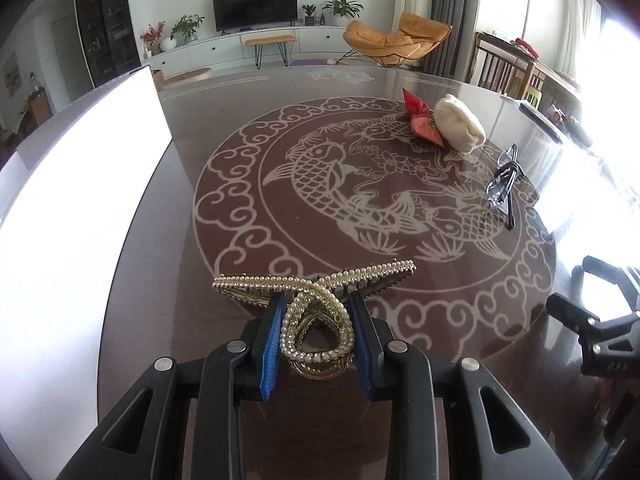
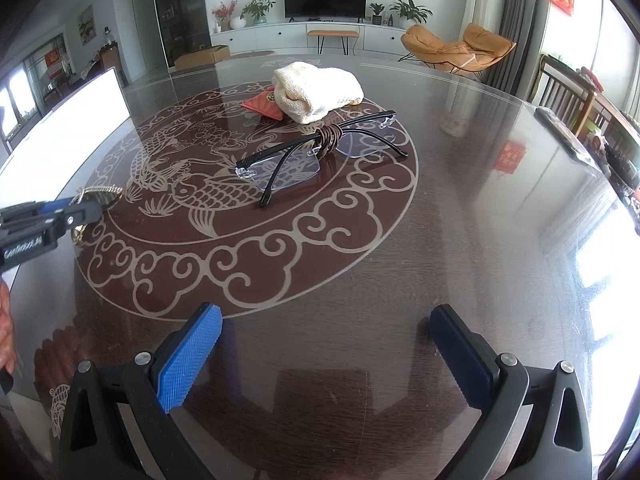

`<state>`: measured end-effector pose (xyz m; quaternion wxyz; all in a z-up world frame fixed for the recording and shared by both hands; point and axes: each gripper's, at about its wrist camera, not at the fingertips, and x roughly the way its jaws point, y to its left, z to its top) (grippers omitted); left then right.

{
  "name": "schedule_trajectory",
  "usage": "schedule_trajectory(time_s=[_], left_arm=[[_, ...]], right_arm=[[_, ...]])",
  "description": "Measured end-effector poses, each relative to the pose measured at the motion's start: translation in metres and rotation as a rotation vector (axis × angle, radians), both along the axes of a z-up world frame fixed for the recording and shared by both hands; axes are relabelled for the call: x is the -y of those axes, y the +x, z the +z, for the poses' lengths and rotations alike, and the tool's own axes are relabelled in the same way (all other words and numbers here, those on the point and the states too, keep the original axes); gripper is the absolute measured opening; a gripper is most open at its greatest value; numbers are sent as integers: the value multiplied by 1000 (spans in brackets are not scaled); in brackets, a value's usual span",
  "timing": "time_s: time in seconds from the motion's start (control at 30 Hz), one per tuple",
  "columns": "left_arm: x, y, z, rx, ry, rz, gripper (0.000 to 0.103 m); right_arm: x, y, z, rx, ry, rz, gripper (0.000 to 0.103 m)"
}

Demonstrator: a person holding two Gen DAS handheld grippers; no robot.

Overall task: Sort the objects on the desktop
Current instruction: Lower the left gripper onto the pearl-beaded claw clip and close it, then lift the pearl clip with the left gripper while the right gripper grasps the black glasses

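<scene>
Pearl-studded hair clip [image 1: 316, 316] sits clamped between the blue pads [image 1: 273, 346] of our left gripper [image 1: 318, 338], its looped handle squeezed between the two fingers while its toothed bar spreads wide beyond the tips, over the near edge of the carp medallion on the glossy dark table [image 1: 248, 92]. From our right wrist view, the same clip [image 2: 98, 192] shows only as a glint of gold at the far left. Our right gripper [image 2: 326, 356] stands wide apart with nothing between its pads, low above the table. Ahead of it lie rimless glasses [image 2: 316, 152], a brown coiled hair tie [image 2: 329, 140] wound around them. Behind them rests a cream knitted cloth [image 2: 316, 90], touching a red packet [image 2: 264, 105]. A bright white board [image 1: 80, 200] stands along the table's left side.
</scene>
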<state>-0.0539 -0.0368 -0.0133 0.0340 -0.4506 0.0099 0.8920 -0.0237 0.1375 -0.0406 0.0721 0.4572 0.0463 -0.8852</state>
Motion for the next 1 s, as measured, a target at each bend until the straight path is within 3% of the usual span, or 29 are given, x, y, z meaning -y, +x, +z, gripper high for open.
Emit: schedule_trajectory(time_s=[0.17, 0.23, 0.37, 0.47, 0.53, 0.57, 0.6, 0.67, 0.7, 0.73, 0.87, 1.0], left_arm=[[12, 11, -2, -33, 51, 8, 31], [9, 13, -3, -49, 27, 4, 32], [9, 11, -2, -49, 47, 6, 31], [7, 10, -1, -49, 44, 7, 31], [6, 11, -1, -48, 39, 7, 32], [6, 11, -1, -48, 41, 7, 32], [6, 11, -1, -49, 40, 7, 32], [6, 11, -1, -49, 44, 7, 31], [7, 11, -1, -50, 49, 8, 31], [8, 12, -1, -50, 58, 9, 31], [13, 26, 4, -61, 110, 16, 31], [15, 48, 30, -106, 193, 12, 31]], right_arm=[[1, -6, 0, 43, -1, 48, 103], [-5, -19, 9, 63, -72, 38, 103], [-17, -62, 37, 61, -250, -111, 102], [-9, -103, 33, 144, -315, -169, 88], [-3, -124, 19, 232, -324, -221, 71], [-1, -130, 14, 254, -315, -247, 70], [3, -132, 18, 221, -288, -266, 68], [12, -139, 19, 229, -216, -253, 55], [14, -138, 21, 217, -189, -236, 25], [15, -136, 23, 212, -183, -220, 15], [5, -110, 40, 171, -216, -140, 12], [-3, -71, 68, 133, -253, -34, 12]])
